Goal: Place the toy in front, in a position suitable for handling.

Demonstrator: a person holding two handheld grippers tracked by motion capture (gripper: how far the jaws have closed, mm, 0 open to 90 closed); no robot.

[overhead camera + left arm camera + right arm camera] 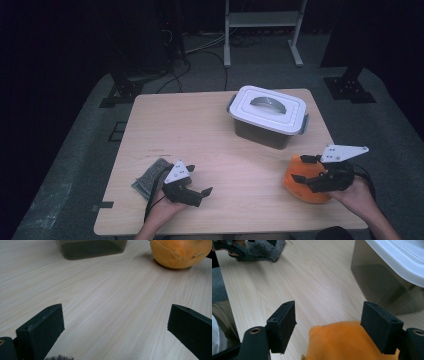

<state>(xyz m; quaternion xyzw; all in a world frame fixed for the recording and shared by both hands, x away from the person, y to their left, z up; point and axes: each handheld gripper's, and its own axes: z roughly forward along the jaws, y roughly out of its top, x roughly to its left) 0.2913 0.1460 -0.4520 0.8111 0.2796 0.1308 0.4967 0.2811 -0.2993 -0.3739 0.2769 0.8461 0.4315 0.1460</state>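
Orange plush toy (342,342) between parted right tongs (329,325)

1. The lidded container (268,116) stands on the table (200,130), right of centre, toward the far edge.
2. The plush toy (303,181) lies at the near right, in front of the container.
3. The cloth (149,176) lies at the near left, well apart from the plush toy.
4. The right gripper (301,169) sits over the plush toy; the left gripper (197,180) sits just right of the cloth.
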